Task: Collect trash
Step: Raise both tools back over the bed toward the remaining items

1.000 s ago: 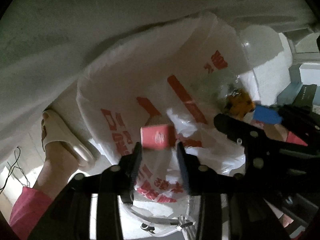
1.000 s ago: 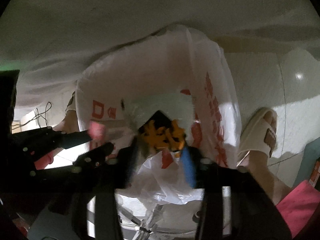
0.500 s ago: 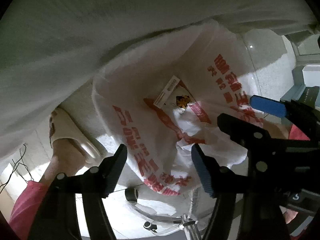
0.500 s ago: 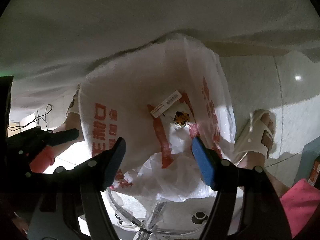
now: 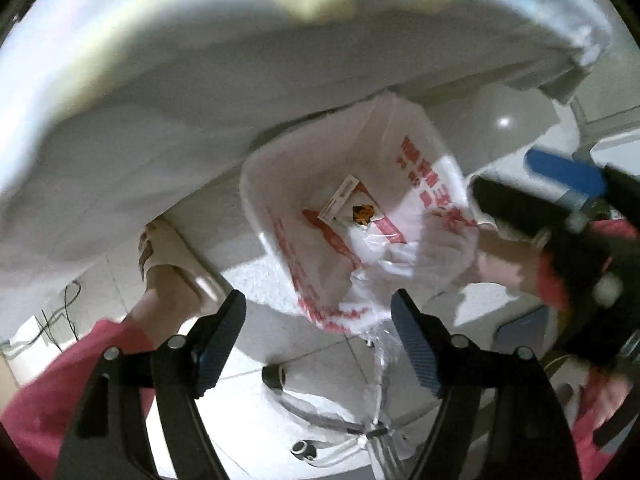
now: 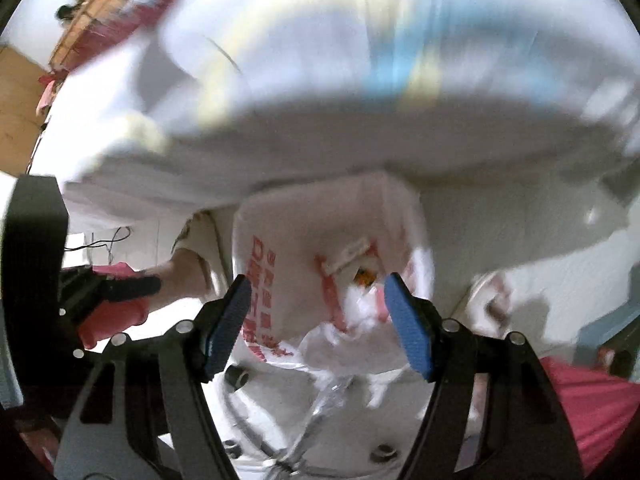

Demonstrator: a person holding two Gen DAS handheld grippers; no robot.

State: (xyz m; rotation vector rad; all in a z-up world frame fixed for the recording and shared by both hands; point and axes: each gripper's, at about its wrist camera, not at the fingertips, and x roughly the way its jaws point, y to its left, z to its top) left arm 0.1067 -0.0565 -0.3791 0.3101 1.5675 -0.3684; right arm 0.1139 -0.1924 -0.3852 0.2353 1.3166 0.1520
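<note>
Tiled floor [image 5: 344, 352], below both grippers: white plastic bag [image 5: 312, 184] holding dropped wrapper [image 5: 352, 208]; left gripper [image 5: 318, 344] opening, empty; right gripper [image 6: 316, 324] released, empty; further trash unseen.

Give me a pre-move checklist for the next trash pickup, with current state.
1. Left gripper empty: ok, jaws opening, nothing between them.
2. Right gripper empty: ok, nothing between the pads.
3. Plastic bag mouth open for the next drop: ok.
4. Dropped wrapper inside the bag: ok, lying at the bottom.
5. Next piece of trash located: cannot tell, upper part of both views is blurred.
6. Feet in slippers beside the bag, clear of grippers: ok.
</note>
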